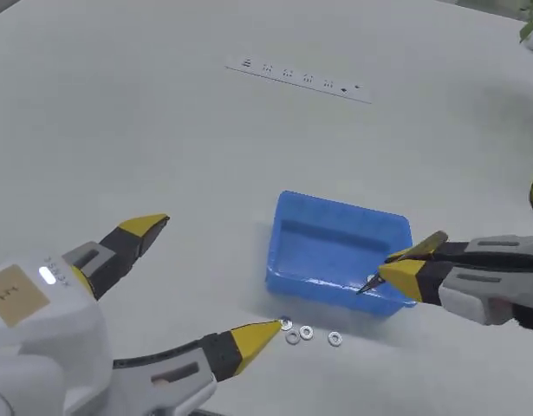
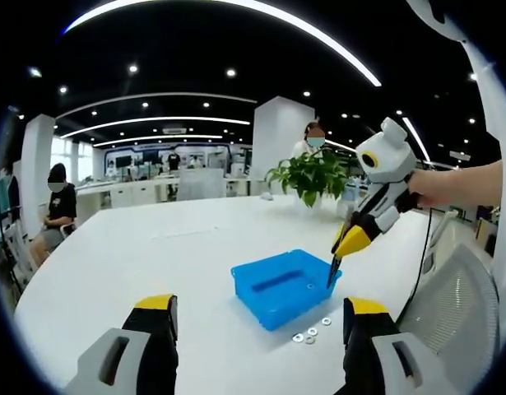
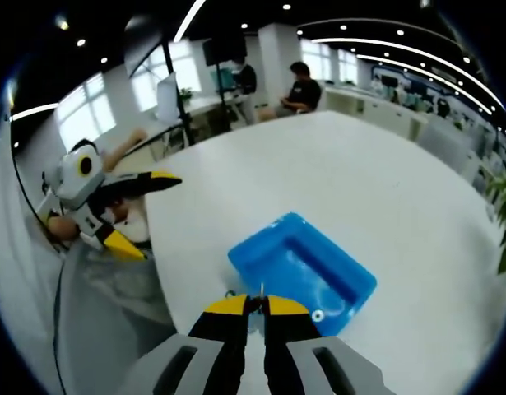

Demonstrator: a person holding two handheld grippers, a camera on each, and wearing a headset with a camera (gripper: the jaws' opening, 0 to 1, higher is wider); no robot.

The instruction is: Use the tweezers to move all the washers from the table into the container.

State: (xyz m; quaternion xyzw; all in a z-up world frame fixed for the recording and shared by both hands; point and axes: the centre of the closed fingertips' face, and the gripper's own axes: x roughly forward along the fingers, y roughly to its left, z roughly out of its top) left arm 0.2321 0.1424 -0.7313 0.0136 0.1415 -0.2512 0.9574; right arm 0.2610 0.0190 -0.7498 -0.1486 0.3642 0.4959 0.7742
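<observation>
Reader: Tabletop first. What is on it?

Describer: A wide white tabletop point(image 1: 162, 130), mostly bare. Near the front stands a shallow blue container point(image 1: 344, 208), open at the top.

Reader: And the grippers?

Describer: The left gripper point(image 1: 212, 277) hangs low at the near left with its jaws spread wide and nothing between them. Its lower tip is just beside the loose washers. The right gripper point(image 1: 409, 260) comes in from the right with its jaws pressed together on the tweezers point(image 1: 370, 285). The thin points of the tweezers reach over the container's near right corner. Whether they carry anything is too small to tell.

Reader: Where are the washers?

Describer: A little cluster of washers point(image 1: 306, 332), four as far as I can make out, lies flat on the tabletop just in front of the container. One more washer point(image 3: 317, 315) lies inside it, seen in the right gripper view.

Reader: How would they handle?

Describer: Probably light, hard and slippery, so apt to skid or flick away. I would judge it best to pinch across the ring, one point through the hole and one outside the rim.
</observation>
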